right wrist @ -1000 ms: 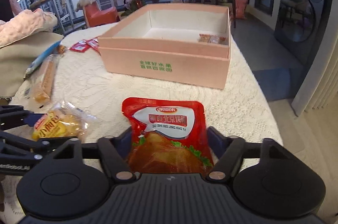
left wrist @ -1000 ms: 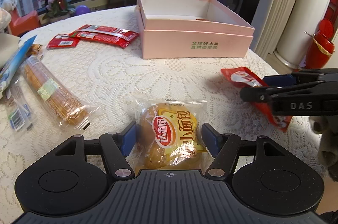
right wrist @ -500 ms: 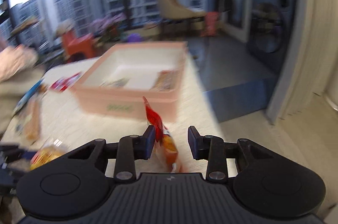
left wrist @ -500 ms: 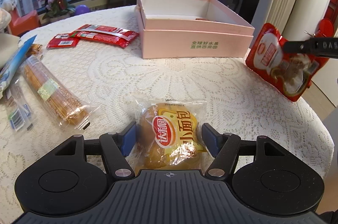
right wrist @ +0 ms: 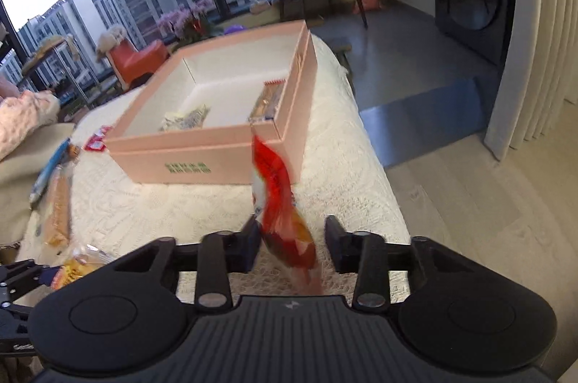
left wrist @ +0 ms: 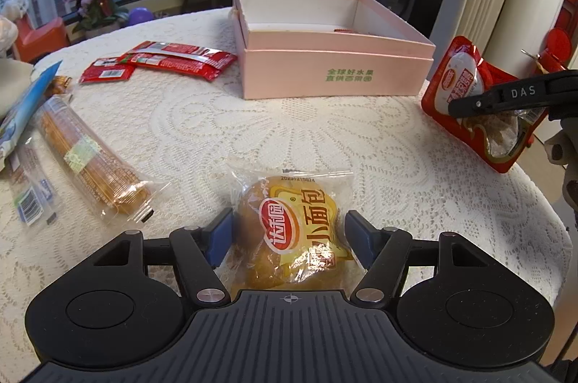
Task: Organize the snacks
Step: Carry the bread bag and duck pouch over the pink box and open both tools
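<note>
My right gripper (right wrist: pixel 292 244) — jaws closing on red foil pouch (right wrist: pixel 280 202), hanging lengthwise; open pink cardboard box (right wrist: pixel 202 144) ahead-left.

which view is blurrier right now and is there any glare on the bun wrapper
Right wrist view: blurrier, the red pouch between the closing right claw is smeared and the pink box edges are soft. Left wrist view: sharp, with a bright glare patch low on the bun packet; fisheye bending curves the table edge.
</note>
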A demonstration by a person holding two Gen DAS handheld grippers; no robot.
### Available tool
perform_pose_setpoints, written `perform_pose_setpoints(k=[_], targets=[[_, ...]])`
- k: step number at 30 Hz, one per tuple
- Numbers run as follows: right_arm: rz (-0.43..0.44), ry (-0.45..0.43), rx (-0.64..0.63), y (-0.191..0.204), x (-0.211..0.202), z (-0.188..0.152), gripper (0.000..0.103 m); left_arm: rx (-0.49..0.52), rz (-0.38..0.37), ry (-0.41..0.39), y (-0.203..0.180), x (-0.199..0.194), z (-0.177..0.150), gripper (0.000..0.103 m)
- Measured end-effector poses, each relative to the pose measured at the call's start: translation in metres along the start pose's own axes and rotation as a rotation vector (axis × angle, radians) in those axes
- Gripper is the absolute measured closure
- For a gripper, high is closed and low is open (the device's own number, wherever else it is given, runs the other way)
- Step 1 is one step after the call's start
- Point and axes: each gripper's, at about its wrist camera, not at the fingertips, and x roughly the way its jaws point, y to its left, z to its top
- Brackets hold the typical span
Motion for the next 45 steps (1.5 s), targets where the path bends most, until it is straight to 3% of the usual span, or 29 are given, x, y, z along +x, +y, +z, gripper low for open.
perform_pose_setpoints(k=[2, 6, 8, 12, 16, 19, 22, 25, 26, 27, 28, 30, 33, 38, 43, 45], targets=[[-0.005, -0.005, -0.014, 0.005, -0.004, -0.002, 0.081, -0.001, 0.000, 0.001, 0.000, 0.000, 0.000, 0.032], [0.028, -0.019, -0.015, 0.013, -0.023, -0.004, 0.082, -0.014, 0.002, -0.005, 0.002, -0.001, 0.000, 0.033], [0.044, -0.036, -0.018, 0.017, -0.033, -0.004, 0.082, -0.026, -0.007, -0.010, 0.003, -0.003, 0.001, 0.040], [0.084, -0.067, -0.018, 0.021, -0.049, -0.005, 0.082, -0.064, -0.108, -0.046, 0.007, -0.014, 0.002, 0.045], [0.104, -0.089, -0.020, 0.024, -0.059, -0.004, 0.082, -0.060, -0.144, -0.129, 0.004, -0.033, 0.018, 0.045], [0.118, -0.147, -0.029, 0.027, -0.070, 0.012, 0.082, -0.048, -0.189, -0.211, 0.008, -0.048, 0.061, 0.045], [0.163, -0.225, -0.022, 0.032, -0.075, 0.050, 0.082, -0.026, -0.198, -0.307, 0.011, -0.055, 0.128, 0.045], [0.272, -0.285, 0.057, 0.030, -0.054, 0.100, 0.081, -0.097, -0.297, -0.289, 0.027, -0.030, 0.196, 0.044], [0.285, -0.294, 0.076, 0.028, -0.040, 0.115, 0.071, -0.141, -0.318, -0.262, 0.035, -0.016, 0.212, 0.045], [0.260, -0.277, 0.074, 0.027, -0.022, 0.127, 0.046, -0.168, -0.317, -0.226, 0.041, 0.000, 0.222, 0.046], [0.198, -0.255, 0.079, 0.024, -0.005, 0.135, 0.039, -0.182, -0.297, -0.198, 0.046, 0.014, 0.227, 0.046], [0.061, -0.212, 0.078, 0.018, 0.020, 0.138, 0.040, -0.171, -0.237, -0.179, 0.053, 0.028, 0.219, 0.046], [0.013, -0.195, 0.038, 0.007, 0.026, 0.117, 0.040, -0.165, -0.171, -0.167, 0.066, 0.033, 0.191, 0.046], [-0.100, -0.168, -0.123, 0.023, 0.028, 0.088, 0.037, -0.093, 0.095, -0.132, 0.072, 0.027, 0.135, 0.047], [-0.163, -0.203, -0.284, 0.064, 0.031, 0.068, 0.028, -0.123, 0.200, -0.132, 0.088, -0.001, 0.080, 0.047], [-0.142, -0.189, -0.302, 0.078, 0.034, 0.068, 0.027, -0.160, 0.244, -0.123, 0.098, -0.006, 0.065, 0.047]])
